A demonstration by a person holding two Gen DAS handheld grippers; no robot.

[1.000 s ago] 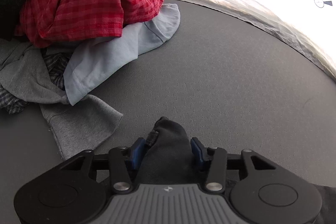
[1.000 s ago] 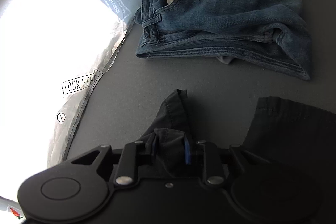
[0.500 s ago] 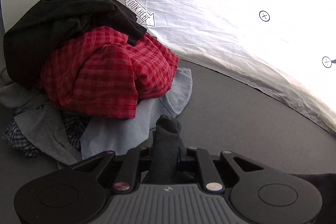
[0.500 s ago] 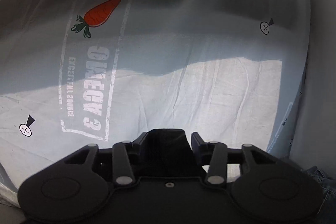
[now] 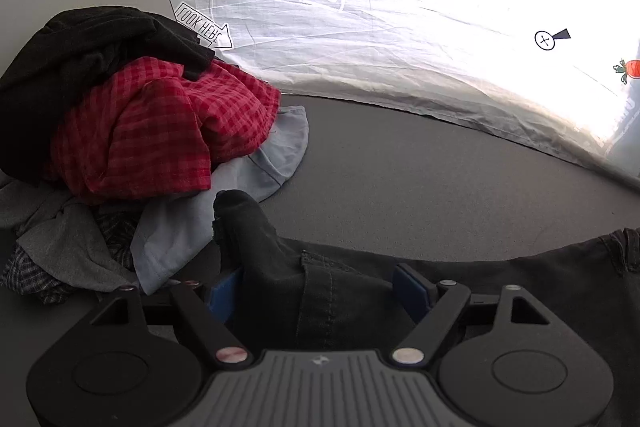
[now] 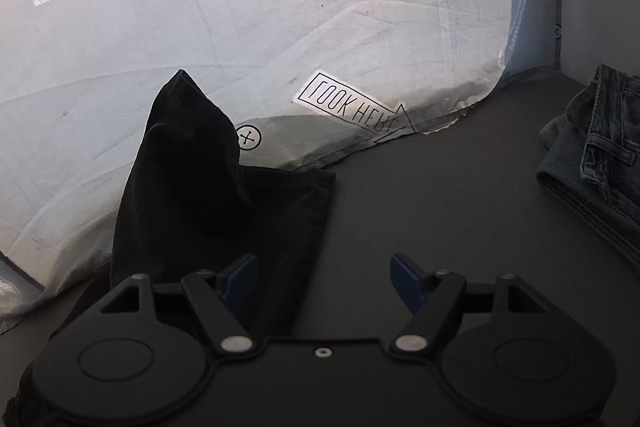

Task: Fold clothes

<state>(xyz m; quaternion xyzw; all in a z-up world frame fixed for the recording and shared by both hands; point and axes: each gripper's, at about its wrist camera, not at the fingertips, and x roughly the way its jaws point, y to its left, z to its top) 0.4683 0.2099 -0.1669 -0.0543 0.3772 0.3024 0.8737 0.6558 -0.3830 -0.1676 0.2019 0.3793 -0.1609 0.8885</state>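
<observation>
A black garment (image 5: 500,291) lies spread on the grey table (image 5: 420,187). My left gripper (image 5: 318,291) is open, its blue pads wide apart, with the garment's bunched corner (image 5: 244,227) lying loose between them. In the right wrist view my right gripper (image 6: 324,279) is open too. The black garment (image 6: 216,203) lies by its left finger, one corner standing up in a peak.
A pile of unfolded clothes sits at the left: a red checked shirt (image 5: 152,131), a black top (image 5: 92,55), a pale blue piece (image 5: 224,203) and grey items. Folded blue jeans (image 6: 600,155) lie at the right. A white printed sheet (image 5: 440,27) hangs behind the table.
Both grippers were shut on the black garment and lifted it. Now they are down at the table with jaws open, and the garment lies released on the surface.
</observation>
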